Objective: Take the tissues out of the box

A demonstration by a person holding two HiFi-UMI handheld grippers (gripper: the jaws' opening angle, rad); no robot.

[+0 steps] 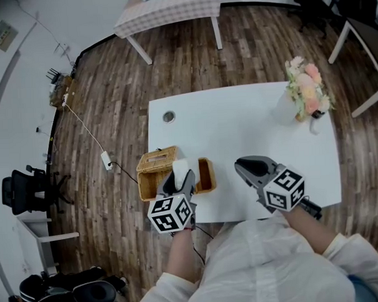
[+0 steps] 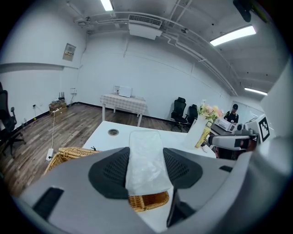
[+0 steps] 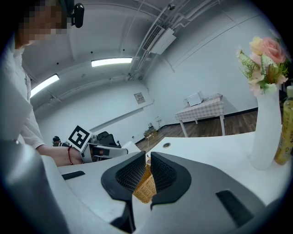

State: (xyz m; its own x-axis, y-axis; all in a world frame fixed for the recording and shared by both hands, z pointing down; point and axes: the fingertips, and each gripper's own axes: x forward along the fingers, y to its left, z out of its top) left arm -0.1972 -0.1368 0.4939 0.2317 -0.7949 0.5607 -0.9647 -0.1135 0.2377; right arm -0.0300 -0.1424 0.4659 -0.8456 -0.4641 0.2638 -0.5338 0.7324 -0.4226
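Observation:
A wicker tissue box (image 1: 153, 170) lies opened out at the front left corner of the white table (image 1: 238, 120). Just above it is my left gripper (image 1: 181, 177), shut on a white pack of tissues (image 1: 179, 166). In the left gripper view the pack (image 2: 145, 160) stands upright between the pads, with the box (image 2: 68, 155) below and behind it. My right gripper (image 1: 241, 165) hovers over the table's front edge, to the right of the box. Its jaws are almost together with nothing between them (image 3: 146, 164). Through the slit I see the box (image 3: 146, 189).
A white vase of flowers (image 1: 308, 95) stands at the table's far right corner, with a yellow bottle (image 3: 286, 132) beside it. A round cable hole (image 1: 169, 117) sits at the far left. A checked table (image 1: 170, 10) and office chairs stand on the wood floor.

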